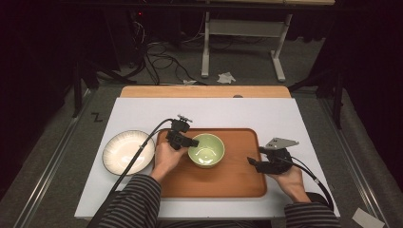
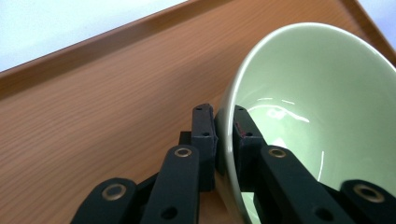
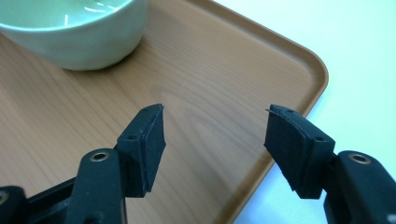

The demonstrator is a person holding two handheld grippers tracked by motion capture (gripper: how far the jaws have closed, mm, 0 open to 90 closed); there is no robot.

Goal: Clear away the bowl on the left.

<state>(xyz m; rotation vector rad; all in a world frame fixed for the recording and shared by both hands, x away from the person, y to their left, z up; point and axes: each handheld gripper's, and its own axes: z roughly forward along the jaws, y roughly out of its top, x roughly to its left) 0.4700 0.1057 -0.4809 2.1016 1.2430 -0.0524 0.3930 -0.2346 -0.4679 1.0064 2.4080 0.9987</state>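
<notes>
Left gripper [image 2: 225, 133] pinched the rim of the green bowl [image 2: 317, 116], which sat mid-frame on the wooden tray [image 1: 237, 183]; right gripper [image 3: 215, 135], jaws spread, hovered over the tray's lower right corner.

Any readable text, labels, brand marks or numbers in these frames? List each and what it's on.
"Z": black mark on the grey floor, left of the table, high view; it may be tape rather than a letter.
Green bowl, wooden tray, white plate: no print visible.
Both hand-held grippers: no legible marking.
</notes>
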